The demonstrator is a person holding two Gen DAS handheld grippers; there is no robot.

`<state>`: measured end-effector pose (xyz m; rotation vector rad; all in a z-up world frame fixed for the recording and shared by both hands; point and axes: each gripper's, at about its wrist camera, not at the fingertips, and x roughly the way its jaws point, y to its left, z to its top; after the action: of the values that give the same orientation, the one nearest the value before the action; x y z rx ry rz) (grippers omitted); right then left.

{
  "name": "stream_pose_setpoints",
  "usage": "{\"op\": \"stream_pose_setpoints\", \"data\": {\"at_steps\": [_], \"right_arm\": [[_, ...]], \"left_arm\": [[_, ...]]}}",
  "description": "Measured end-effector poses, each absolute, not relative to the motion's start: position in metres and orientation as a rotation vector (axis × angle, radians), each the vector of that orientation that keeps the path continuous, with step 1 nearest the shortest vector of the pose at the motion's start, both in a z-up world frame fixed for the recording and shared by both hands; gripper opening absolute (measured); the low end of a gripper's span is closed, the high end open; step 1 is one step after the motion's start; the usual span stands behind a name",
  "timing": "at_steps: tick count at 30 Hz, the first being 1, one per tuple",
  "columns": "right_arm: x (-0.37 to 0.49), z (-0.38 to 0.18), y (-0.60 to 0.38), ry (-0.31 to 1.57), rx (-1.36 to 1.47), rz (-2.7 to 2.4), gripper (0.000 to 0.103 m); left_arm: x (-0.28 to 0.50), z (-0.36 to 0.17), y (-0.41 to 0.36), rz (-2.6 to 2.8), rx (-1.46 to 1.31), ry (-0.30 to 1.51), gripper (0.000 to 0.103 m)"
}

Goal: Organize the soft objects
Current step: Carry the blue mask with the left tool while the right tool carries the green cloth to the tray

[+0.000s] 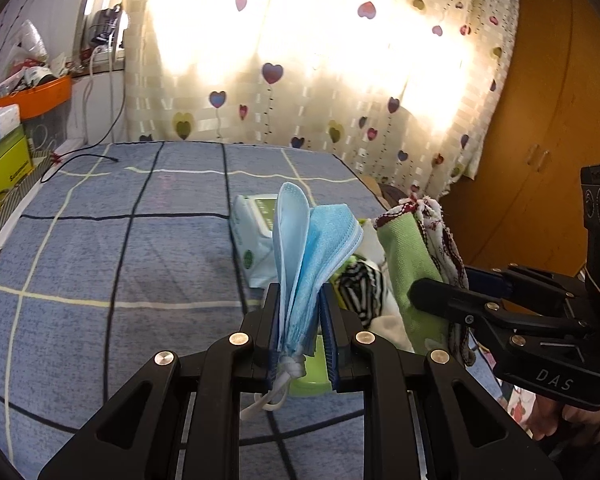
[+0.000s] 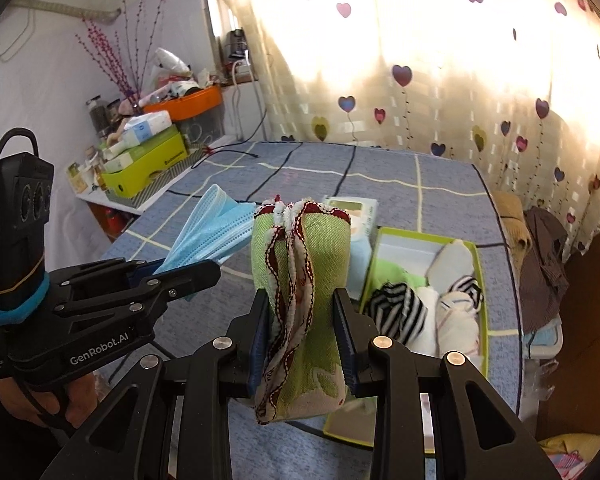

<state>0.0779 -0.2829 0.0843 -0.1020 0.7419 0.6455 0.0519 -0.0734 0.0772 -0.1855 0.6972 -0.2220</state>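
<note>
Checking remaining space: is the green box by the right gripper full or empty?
Partly full: the green box holds striped socks and white socks; its far end is bare.

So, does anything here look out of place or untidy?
Nothing looks damaged or spilled. One oddity: ear loops of the blue face masks dangle loose below the left gripper. Socks lie jumbled in the green box.

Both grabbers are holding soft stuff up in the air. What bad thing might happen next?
1. The left tool pinches the blue face masks only at one end; they fan out, so one might slip free.
2. The white ear loops dangle below and could snag.
3. The right tool holds a folded green cloth above the green box, already holding striped socks, so it may not fit flat.
</note>
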Motion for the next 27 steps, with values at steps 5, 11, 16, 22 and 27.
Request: {"op": "stream_pose_setpoints", "data": {"at_steps": [5,11,16,22,27], "right_arm": [[0.076,0.083,-0.298,0.742,-0.083,0.629,0.03],[0.072,0.081,-0.309,0.745,-0.074,0.618,0.03],[0.071,0.079,-0.324,0.742,-0.056,0.592,0.03],[0.076,0.077,-0.35,0.744,-0.019,0.537,0.03],[0.082,0.074,-0.37,0.748,0.004,0.496,0.03]], "left_arm": [[0.052,0.079,-0.087,-0.239,-0.171,0.701,0.019],[0.052,0.076,-0.105,-0.266,-0.159,0.712,0.019],[0.054,0.076,-0.117,-0.287,-0.151,0.718,0.019],[0.059,0.071,-0.127,-0.304,-0.152,0.73,0.019],[0.064,0.066,-0.136,-0.32,-0.148,0.742,0.019]]}}
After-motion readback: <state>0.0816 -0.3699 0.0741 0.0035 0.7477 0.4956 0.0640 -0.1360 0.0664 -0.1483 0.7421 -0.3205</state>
